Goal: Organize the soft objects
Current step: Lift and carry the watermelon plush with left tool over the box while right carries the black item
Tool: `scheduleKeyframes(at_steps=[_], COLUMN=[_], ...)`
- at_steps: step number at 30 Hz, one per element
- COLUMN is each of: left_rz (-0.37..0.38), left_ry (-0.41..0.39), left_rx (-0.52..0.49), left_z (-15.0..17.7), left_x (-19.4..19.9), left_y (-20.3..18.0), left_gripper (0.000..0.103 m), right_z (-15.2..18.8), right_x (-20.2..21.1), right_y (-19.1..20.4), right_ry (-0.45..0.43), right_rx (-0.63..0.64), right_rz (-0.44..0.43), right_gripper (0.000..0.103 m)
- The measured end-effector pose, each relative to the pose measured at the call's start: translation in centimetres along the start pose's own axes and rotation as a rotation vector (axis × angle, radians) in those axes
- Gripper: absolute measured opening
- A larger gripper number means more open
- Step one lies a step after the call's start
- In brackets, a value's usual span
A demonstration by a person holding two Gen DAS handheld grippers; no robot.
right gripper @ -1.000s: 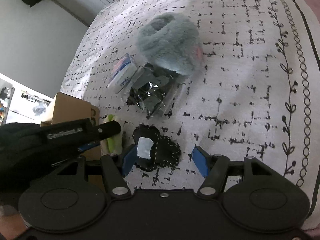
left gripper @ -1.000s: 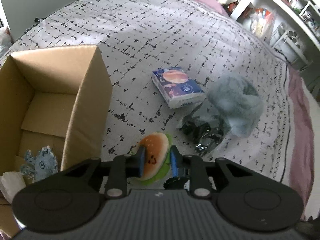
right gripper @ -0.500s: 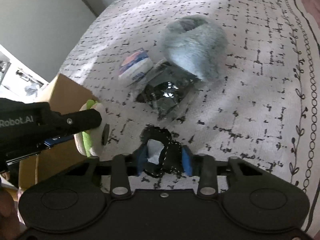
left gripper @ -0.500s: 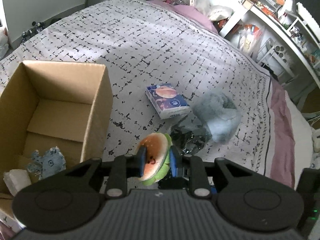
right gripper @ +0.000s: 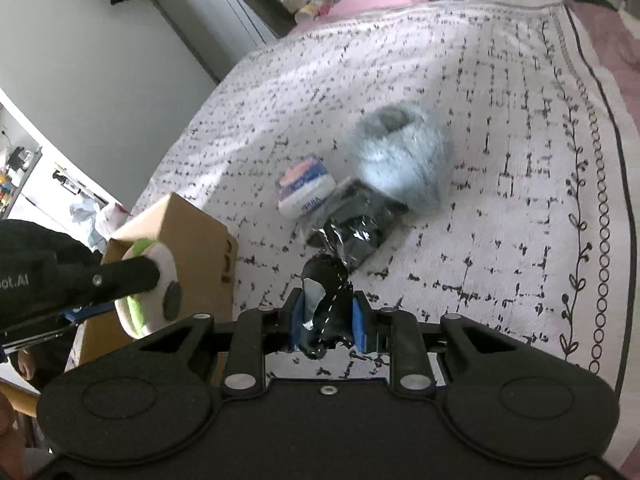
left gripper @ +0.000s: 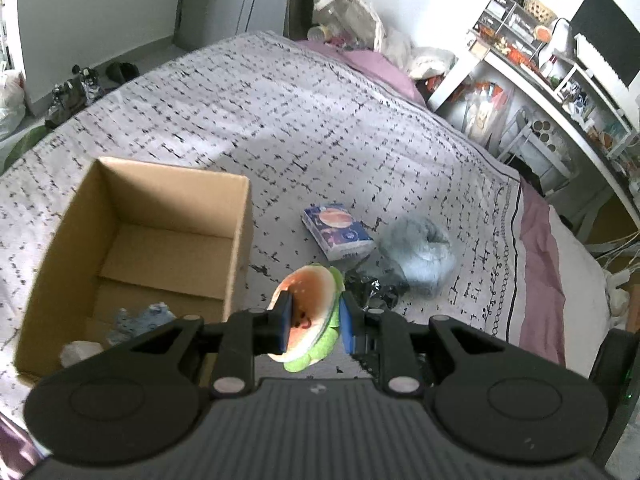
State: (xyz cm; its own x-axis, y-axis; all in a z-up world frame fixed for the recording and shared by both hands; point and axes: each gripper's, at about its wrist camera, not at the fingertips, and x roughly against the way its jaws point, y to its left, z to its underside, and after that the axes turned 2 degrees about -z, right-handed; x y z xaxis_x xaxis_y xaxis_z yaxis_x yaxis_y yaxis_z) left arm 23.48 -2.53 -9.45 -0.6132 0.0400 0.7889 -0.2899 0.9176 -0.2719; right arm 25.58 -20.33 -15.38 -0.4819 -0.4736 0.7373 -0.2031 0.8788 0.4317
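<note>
My left gripper (left gripper: 314,322) is shut on a plush burger (left gripper: 310,300) and holds it above the bed, just right of an open cardboard box (left gripper: 240,216). The burger also shows in the right wrist view (right gripper: 150,300), beside the box (right gripper: 196,236). My right gripper (right gripper: 326,322) is shut on a black felt piece with white stitching (right gripper: 326,280), lifted off the bedspread. A fluffy grey-blue item (right gripper: 404,160), a tissue pack (right gripper: 306,190) and a black shiny packet (right gripper: 356,228) lie on the bed ahead.
The box holds a blue plush toy (left gripper: 138,318) and a white item (left gripper: 80,350). The patterned bedspread (left gripper: 280,120) stretches beyond. A cluttered white desk (left gripper: 560,80) stands at the right, shoes (left gripper: 72,92) on the floor at the left.
Both grippers have risen away from the bed. My right gripper closed on the black felt piece and lifted it. My left gripper keeps the burger, now higher beside the box.
</note>
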Motion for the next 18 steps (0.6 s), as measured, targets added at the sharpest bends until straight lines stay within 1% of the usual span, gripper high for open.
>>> scheduleKeyframes(at_steps=[8,12,15,18], left_rz=[0.002,0.004,0.003,0.007], left_ry=[-0.041,-0.060,-0.068,-0.082], left_rx=[0.018,0.023,0.026,0.036], left_z=[-0.1,-0.1,-0.1,-0.1], left_x=[2.9,4.1,4.9,5.7], left_y=[1.8,2.8,3.5,4.5], left_gripper=[0.024,0.024,0.024,0.024], right_z=[0.0,-0.1,0.0,0.2], right_x=[1.8,3.1,3.9,4.6], right_y=[2.1,2.7,3.1,3.9], right_ry=[-0.078,-0.124,-0.139,-0.157], right_rx=[0.017,0.008,-0.005,0.016], right_rz=[0.013,-0.005,-0.037,-0.059], right_gripper=[0.024,0.024,0.025,0.025])
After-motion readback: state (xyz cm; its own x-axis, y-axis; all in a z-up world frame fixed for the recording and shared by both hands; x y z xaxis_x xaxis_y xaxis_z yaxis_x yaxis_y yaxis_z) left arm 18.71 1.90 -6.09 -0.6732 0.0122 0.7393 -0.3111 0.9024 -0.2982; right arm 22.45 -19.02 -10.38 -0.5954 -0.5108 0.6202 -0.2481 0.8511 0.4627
